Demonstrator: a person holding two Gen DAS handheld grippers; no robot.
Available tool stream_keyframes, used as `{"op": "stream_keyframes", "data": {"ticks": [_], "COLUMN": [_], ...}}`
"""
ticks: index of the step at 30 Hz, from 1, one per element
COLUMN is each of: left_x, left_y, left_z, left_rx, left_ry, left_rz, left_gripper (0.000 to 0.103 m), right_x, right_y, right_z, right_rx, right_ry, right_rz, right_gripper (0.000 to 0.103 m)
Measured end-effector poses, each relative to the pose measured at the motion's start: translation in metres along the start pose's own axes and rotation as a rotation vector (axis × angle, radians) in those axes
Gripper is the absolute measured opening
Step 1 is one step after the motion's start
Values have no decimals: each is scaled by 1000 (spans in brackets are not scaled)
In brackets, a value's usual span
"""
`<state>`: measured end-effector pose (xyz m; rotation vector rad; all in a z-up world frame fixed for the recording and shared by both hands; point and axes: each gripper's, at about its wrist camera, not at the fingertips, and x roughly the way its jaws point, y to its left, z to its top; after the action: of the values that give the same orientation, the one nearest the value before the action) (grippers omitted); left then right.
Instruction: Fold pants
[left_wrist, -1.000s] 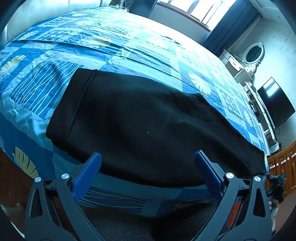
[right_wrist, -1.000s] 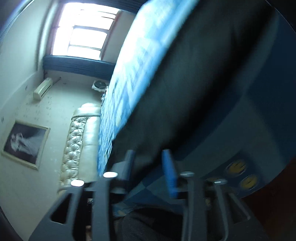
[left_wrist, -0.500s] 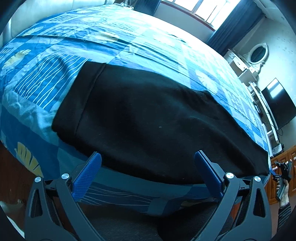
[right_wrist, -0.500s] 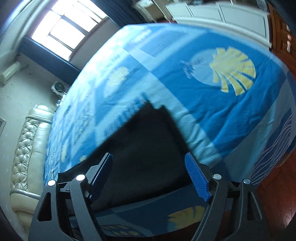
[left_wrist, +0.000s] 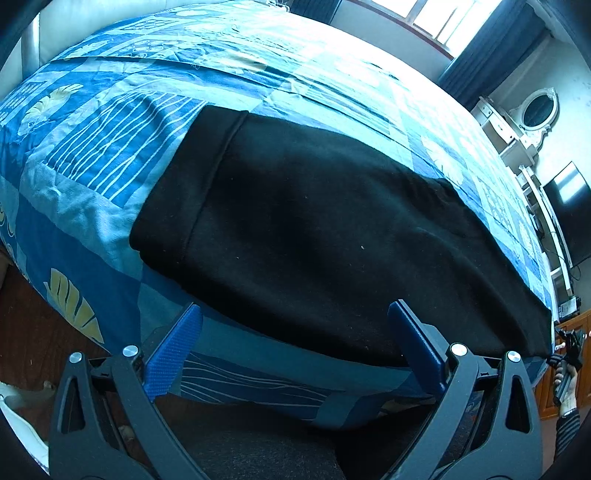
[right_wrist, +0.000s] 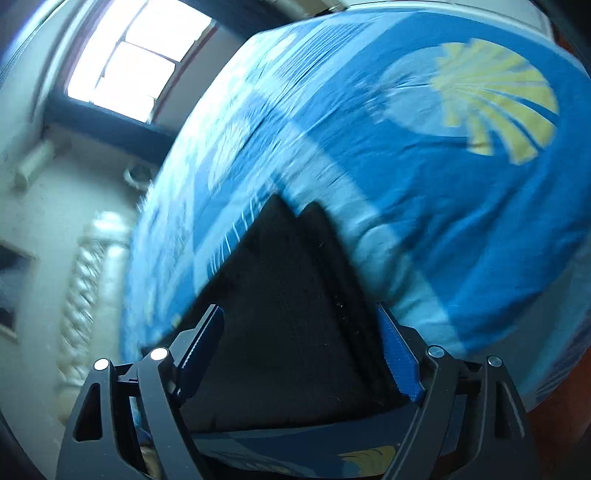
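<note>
While the left gripper (left_wrist: 291, 345) hovers low at the bed's near edge, its blue fingers (left_wrist: 171, 352) stand wide apart, holding nothing, aimed across one pair of black pants (left_wrist: 314, 236) lying flat on the blue patterned bedspread (left_wrist: 110, 147). Its waistband end lies left; the far leg end runs out at the right edge. Right gripper (right_wrist: 299, 354) is likewise spread wide, empty, poised at the leg end of the pants (right_wrist: 280, 302). Motion blur obscures that view; contact cannot be determined.
</note>
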<state>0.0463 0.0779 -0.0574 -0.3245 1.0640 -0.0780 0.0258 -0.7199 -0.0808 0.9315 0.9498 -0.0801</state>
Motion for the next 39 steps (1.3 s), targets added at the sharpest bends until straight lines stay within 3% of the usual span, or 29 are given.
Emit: {"op": "stream_keyframes", "data": {"ticks": [1,2,3,6,10,13,15,20,27,31,39], "left_x": [1,2,2,3,1,-2,-6,-16,-24,-27,-30], "left_y": [-1,-3,-4,-7,-8,-11,-12,-14,-10,-8,-21], "left_z": [0,0,1,2,4,5,6,8,9,11,9], "left_rx": [4,9,13,23,22,32,47,60,59,43,93], "left_ry": [3,4,3,4,4,-3,-14,-33,-56,-60,-70], "left_rz": [0,0,0,-3,-17,-30,-30,-57,-79,-95,-114], "left_gripper": [100,100,100,100,100,100,100,100,100,100,100], "right_x": [2,4,6,5,-19,-11,-15,-35,-36,-14,89], "right_y": [5,8,10,25,51,72,81,137,261,318,392], "right_z": [1,2,3,7,19,21,19,8,-28,-58,-134], "right_rx": [-13,-17,-18,-61,-130,-182,-193,-237,-417,-494,-641], "right_ry": [12,26,38,30,-51,-26,-36,-93,-92,-62,51], "right_rz": [-7,-16,-27,-124,-202,-253,-229,-60,96,121,20], "right_gripper": [62,32,22,18,17,16,16,16,16,16,16]}}
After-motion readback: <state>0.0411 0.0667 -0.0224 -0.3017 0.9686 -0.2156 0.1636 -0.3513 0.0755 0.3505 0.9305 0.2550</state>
